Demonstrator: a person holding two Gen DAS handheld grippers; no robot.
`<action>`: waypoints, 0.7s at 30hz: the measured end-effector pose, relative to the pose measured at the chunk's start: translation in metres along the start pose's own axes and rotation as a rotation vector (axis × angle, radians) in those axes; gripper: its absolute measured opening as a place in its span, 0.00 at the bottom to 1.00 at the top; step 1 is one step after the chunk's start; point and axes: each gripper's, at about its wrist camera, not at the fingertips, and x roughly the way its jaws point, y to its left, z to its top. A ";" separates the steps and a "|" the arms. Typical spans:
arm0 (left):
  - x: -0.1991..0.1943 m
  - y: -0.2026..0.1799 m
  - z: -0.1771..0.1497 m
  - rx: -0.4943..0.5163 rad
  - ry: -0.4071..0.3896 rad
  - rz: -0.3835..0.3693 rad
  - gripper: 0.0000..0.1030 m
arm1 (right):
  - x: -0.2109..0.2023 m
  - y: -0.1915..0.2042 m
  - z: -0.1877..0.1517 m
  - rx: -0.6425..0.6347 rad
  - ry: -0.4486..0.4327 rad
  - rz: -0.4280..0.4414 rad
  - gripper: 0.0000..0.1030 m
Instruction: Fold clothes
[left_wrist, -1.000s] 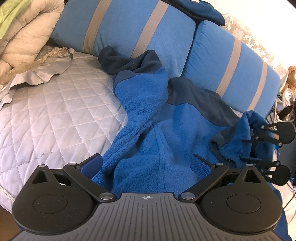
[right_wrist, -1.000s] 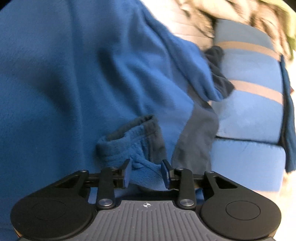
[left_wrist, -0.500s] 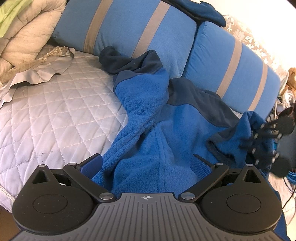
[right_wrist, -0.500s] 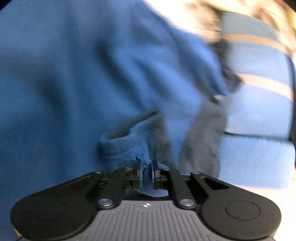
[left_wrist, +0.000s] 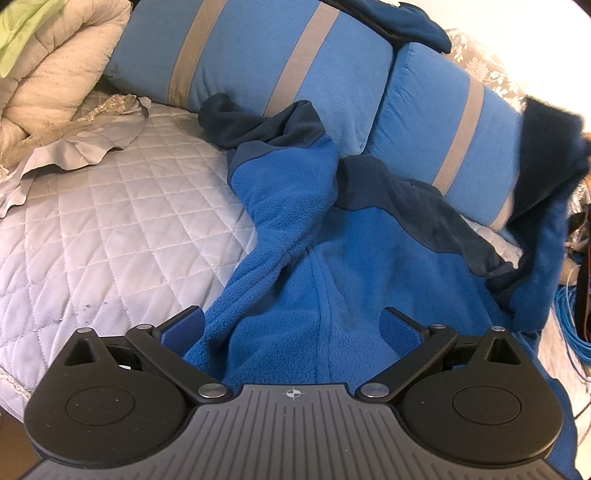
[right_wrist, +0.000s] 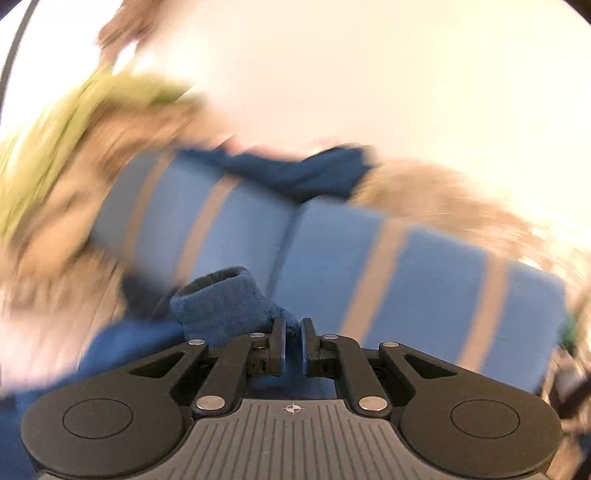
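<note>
Blue fleece jacket (left_wrist: 369, 266) is lying spread across the right half of a quilted white bedcover (left_wrist: 110, 229), its hem at the near edge, its dark navy collar end (left_wrist: 258, 122) reaching up against the left of two blue cushions with tan stripes (left_wrist: 266, 55) along the far edge.

Left gripper (left_wrist: 293, 326) is hanging low over the near edge with its jaws standing wide apart. Jacket hem is lying between and under the blue pads; pads are not pressing on it. One sleeve (left_wrist: 280, 229) is running in a bunched ridge from the collar down toward the left pad.

Right gripper (right_wrist: 293, 341) is clamping the jacket's other sleeve just behind its cuff (right_wrist: 225, 299), fingers (right_wrist: 279, 341) nearly together with a thin fold of fleece pinched between. Cuff is sticking up and left of the fingertips, its opening showing a darker rim. Right wrist view is heavily smeared around the gripper; the cushions are showing as a blurred blue band beyond.

In the left wrist view the lifted sleeve (left_wrist: 546, 206) is hanging as a dark, blurred drape at the bedcover's right edge, in front of the right cushion (left_wrist: 443, 122). Right gripper itself is not discernible there.

Cream comforter (left_wrist: 55, 74) is piling at the far left corner, a grey crumpled cloth (left_wrist: 85, 147) below it. A dark blue garment (left_wrist: 406, 18) is sitting on top of the cushions. Blue cables (left_wrist: 572, 314) are hanging past the right edge.
</note>
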 end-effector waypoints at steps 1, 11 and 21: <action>0.000 0.000 0.000 0.000 0.000 -0.001 1.00 | -0.008 -0.018 0.003 0.048 -0.016 -0.036 0.09; 0.000 0.002 0.000 -0.003 -0.002 -0.007 1.00 | -0.095 -0.176 -0.055 0.426 -0.008 -0.389 0.08; 0.000 -0.001 0.000 -0.003 -0.001 -0.003 1.00 | -0.174 -0.245 -0.198 0.716 0.121 -0.654 0.02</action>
